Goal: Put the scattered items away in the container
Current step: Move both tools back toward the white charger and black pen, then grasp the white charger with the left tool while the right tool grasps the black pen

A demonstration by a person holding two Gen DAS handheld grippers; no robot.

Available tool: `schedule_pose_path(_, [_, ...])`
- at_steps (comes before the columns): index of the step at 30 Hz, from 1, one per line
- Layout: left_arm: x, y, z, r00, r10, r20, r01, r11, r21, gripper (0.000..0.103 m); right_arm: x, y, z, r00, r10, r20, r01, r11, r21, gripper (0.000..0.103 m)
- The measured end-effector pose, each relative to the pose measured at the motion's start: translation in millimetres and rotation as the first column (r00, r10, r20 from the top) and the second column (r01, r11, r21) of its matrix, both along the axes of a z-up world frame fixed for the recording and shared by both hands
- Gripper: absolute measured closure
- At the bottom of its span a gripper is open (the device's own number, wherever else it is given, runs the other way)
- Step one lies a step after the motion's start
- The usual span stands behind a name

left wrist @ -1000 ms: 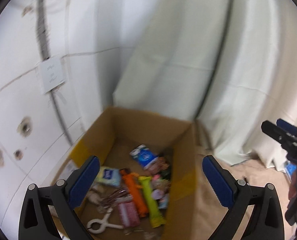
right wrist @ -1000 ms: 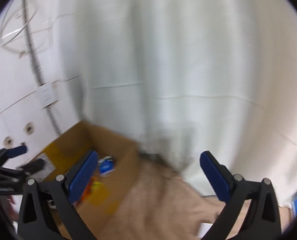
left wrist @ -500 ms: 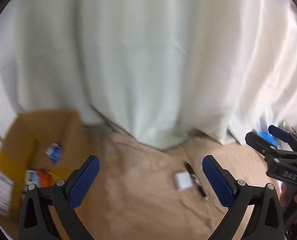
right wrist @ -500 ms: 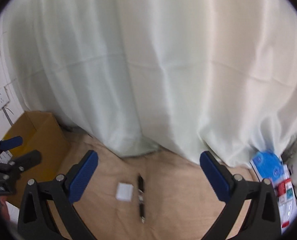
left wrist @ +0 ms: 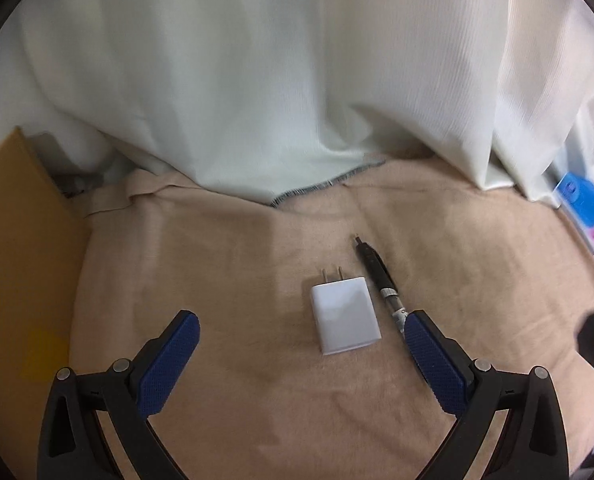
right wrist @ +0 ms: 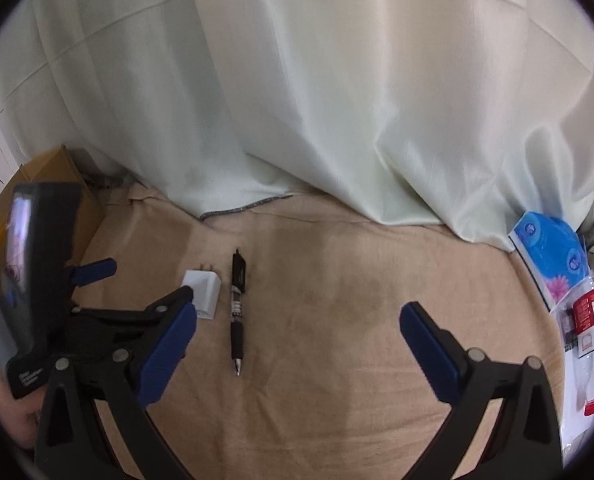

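Note:
A white plug charger (left wrist: 345,320) lies flat on the tan cloth (left wrist: 257,400), prongs pointing away. A black pen (left wrist: 377,276) lies just right of it, almost parallel. My left gripper (left wrist: 299,322) is open and empty, low over the cloth, with the charger ahead between its fingers. My right gripper (right wrist: 297,312) is also open and empty; the pen (right wrist: 237,308) and charger (right wrist: 203,290) sit ahead toward its left finger. The left gripper (right wrist: 137,284) shows at the left of the right wrist view. The cardboard box (left wrist: 17,260) stands at the far left, its inside hidden.
A pale curtain (right wrist: 317,100) hangs down onto the back of the cloth. At the right edge lie a blue packet (right wrist: 549,248) and a plastic bottle with a red label (right wrist: 589,320). A hand (right wrist: 9,408) holds the left tool.
Both views have swung right, away from the box interior, and dropped toward the cloth. The charger and pen are now larger and closer. Both grippers stayed open.

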State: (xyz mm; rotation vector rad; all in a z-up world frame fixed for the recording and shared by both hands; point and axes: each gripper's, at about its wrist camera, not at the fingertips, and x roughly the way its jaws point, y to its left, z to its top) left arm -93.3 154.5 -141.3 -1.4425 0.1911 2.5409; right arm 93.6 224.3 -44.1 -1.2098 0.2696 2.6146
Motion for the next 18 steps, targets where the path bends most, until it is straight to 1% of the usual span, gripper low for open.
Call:
schedule_pose_path(2, [-6, 4, -9, 1.0, 0.002, 0.003, -0.002, 1.0, -0.007, 0.0, 1, 4, -4, 1.0, 0.0, 0.007, 0.0, 1.0, -0.006, 0.0])
schedule_pose_path(4, [-11, 6, -16, 1.0, 0.007, 0.008, -0.006, 0.999, -0.033, 0.0, 2, 9, -8, 1.0, -0.003, 0.017, 0.003, 1.0, -0.018, 0.0])
schedule_pose_path(5, [-13, 5, -19, 1.0, 0.01, 0.015, -0.01, 0.999, -0.031, 0.0, 1, 11, -9, 1.0, -0.002, 0.02, 0.002, 1.0, -0.023, 0.0])
schedule_pose_path(6, [-15, 3, -23, 1.0, 0.014, 0.026, -0.014, 1.0, -0.019, 0.003, 1, 11, -11, 1.0, -0.002, 0.02, 0.002, 1.0, -0.024, 0.0])
schedule_pose_path(7, [-17, 3, -27, 0.999, 0.017, 0.03, -0.017, 1.0, -0.016, 0.012, 0, 13, -13, 1.0, 0.0, 0.023, 0.001, 1.0, -0.027, 0.0])
schedule_pose_path(8, [-16, 3, -28, 0.999, 0.019, 0.029, -0.018, 1.0, -0.023, 0.016, -1, 13, -16, 1.0, 0.004, 0.027, -0.003, 1.0, -0.031, 0.0])
schedule_pose_path(9, [-17, 4, -31, 0.999, 0.015, 0.035, -0.014, 0.999, -0.031, 0.019, -2, 13, -19, 0.999, 0.008, 0.031, -0.007, 0.999, -0.035, 0.0])
schedule_pose_path(11, [-19, 7, -42, 0.997, -0.004, 0.077, 0.007, 0.999, -0.041, 0.022, -6, 13, -26, 0.999, 0.018, 0.042, -0.016, 0.999, -0.049, 0.0])
schedule_pose_path(12, [-19, 6, -45, 0.996, -0.015, 0.086, 0.018, 0.999, -0.031, 0.032, -9, 13, -29, 0.999, 0.025, 0.045, -0.022, 0.998, -0.059, 0.0])
schedule_pose_path(14, [-15, 5, -44, 0.998, -0.038, 0.05, 0.038, 0.999, -0.001, 0.05, -12, 12, -33, 0.998, 0.035, 0.056, -0.031, 0.997, -0.07, 0.0])
schedule_pose_path(15, [-14, 6, -42, 0.998, -0.049, 0.043, 0.049, 0.999, -0.002, 0.063, -14, 11, -34, 0.997, 0.042, 0.06, -0.037, 0.997, -0.073, 0.0])
schedule_pose_path(16, [-14, 5, -41, 0.998, -0.054, 0.045, 0.054, 0.999, -0.002, 0.064, -15, 10, -35, 0.997, 0.048, 0.059, -0.044, 0.996, -0.074, 0.0])
schedule_pose_path(18, [-12, -4, -33, 0.998, -0.053, 0.046, 0.051, 0.998, 0.042, 0.064, -17, 7, -35, 0.996, 0.068, 0.055, -0.063, 0.995, -0.081, 0.001])
